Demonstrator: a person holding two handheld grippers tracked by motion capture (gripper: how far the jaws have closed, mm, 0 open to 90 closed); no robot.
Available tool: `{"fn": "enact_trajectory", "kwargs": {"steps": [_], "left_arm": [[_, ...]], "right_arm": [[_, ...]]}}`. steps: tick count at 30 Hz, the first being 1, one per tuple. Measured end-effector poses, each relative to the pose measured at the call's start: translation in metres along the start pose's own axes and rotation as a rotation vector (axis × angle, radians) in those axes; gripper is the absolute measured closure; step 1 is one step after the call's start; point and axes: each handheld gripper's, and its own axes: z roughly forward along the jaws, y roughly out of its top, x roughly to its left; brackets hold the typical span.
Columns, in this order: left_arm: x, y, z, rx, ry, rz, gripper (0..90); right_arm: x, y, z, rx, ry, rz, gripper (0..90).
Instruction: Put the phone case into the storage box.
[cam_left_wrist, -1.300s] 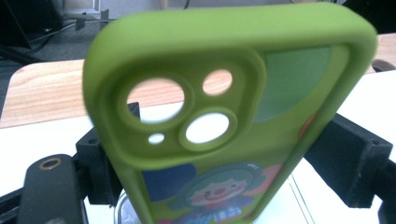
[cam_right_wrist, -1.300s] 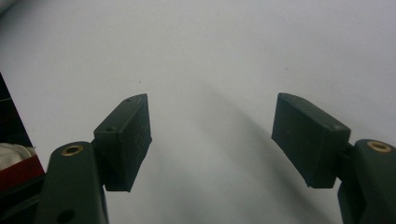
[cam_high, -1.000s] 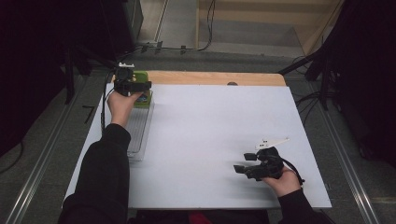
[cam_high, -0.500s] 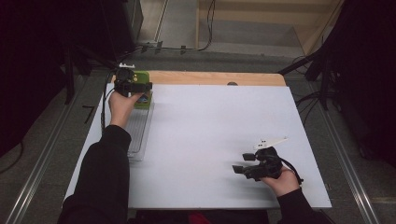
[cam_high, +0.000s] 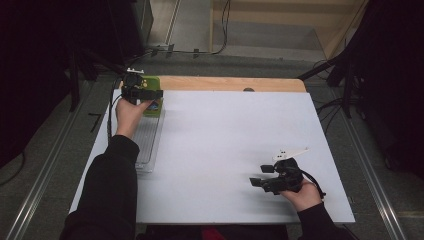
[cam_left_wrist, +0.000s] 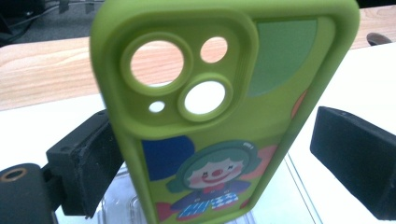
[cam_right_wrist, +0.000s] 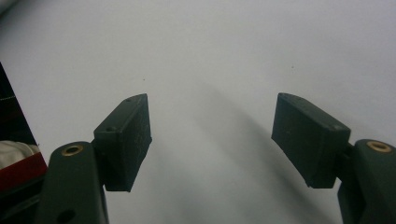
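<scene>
A green phone case (cam_left_wrist: 219, 116) with a clown picture and camera cut-outs stands upright between the jaws of my left gripper (cam_left_wrist: 219, 158). The left jaw lies against the case's edge, while the right jaw stands clear of it with a gap, so the gripper is open. From above, the left gripper (cam_high: 142, 93) is at the table's far left corner, over the green case (cam_high: 154, 107). My right gripper (cam_high: 261, 182) hovers low over the white table near the front right. Its jaws are wide open (cam_right_wrist: 212, 140) with nothing between them.
A clear plastic tray (cam_high: 149, 142) runs along the left edge of the white tabletop (cam_high: 230, 135), and the case stands at its far end. A wooden strip (cam_high: 225, 83) borders the far edge. Cables trail off the table's far left.
</scene>
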Motion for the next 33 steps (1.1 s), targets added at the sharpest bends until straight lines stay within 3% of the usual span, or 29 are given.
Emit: {"fn": "enact_trajectory", "kwargs": {"steps": [5, 18, 25, 33], "left_arm": [[0.004, 0.000, -0.006, 0.018, -0.031, -0.013, 5.5], [0.004, -0.004, -0.024, 0.084, -0.056, -0.006, 5.6], [0.005, -0.006, -0.034, 0.101, -0.079, -0.031, 5.6], [0.000, -0.006, -0.048, 0.127, -0.127, -0.028, 8.0]], "right_arm": [[0.000, 0.000, 0.000, -0.001, -0.002, 0.000, 26.6], [-0.001, 0.000, 0.000, -0.002, -0.001, -0.001, 26.6], [-0.001, 0.000, 0.000, -0.001, -0.002, 0.001, 26.6], [-0.001, 0.001, 0.000, 0.000, 0.001, 0.003, 26.6]]}}
